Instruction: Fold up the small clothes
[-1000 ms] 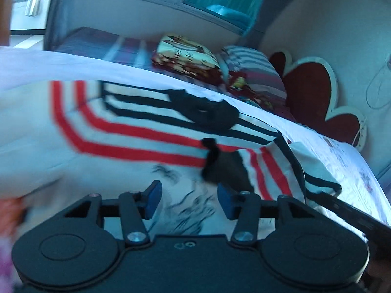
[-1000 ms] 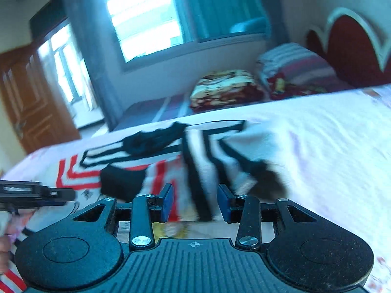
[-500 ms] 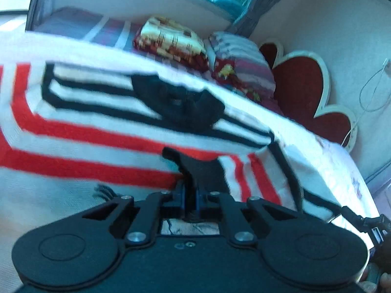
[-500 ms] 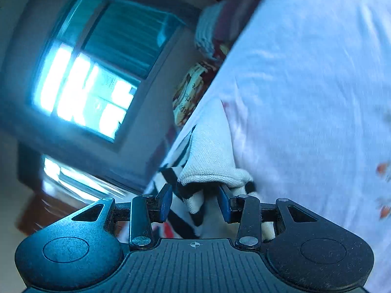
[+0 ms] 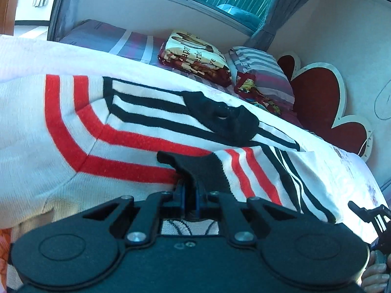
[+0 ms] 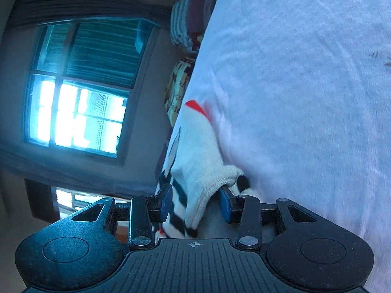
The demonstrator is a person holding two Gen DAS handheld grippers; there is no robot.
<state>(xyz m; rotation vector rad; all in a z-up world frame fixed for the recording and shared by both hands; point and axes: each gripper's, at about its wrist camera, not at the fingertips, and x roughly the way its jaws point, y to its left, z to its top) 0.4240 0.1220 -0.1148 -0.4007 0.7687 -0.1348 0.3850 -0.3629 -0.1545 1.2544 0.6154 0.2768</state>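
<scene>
While the striped sweater point(image 5: 136, 131) lies spread across the white bedsheet point(image 6: 305, 85), the folding looks barely begun. From the left wrist view its body is open and flat, red and black stripes bent round the shoulders and the dark collar point(image 5: 220, 119) facing up near the far edge. One sleeve is turned in over the chest, its black cuff point(image 5: 195, 168) lying on the red stripes, which I take to be a first fold under way rather than finished.

The left gripper point(image 5: 190, 195) has its jaws together, clamped on that black cuff, which sticks up from between the blue pads. The right gripper point(image 6: 195, 201) is rolled well onto its side at the sweater's other edge; its jaws stand apart with a bunched roll of cream knit and black stripe between them. From this tilted, close view the pads do not seem to press the cloth, though I cannot be sure of the far pad.

Judging from this, what is left is most of the job: lay this sleeve flat, bring in the other side, then double the body over. No finished folded clothes show anywhere on the bed.
</scene>
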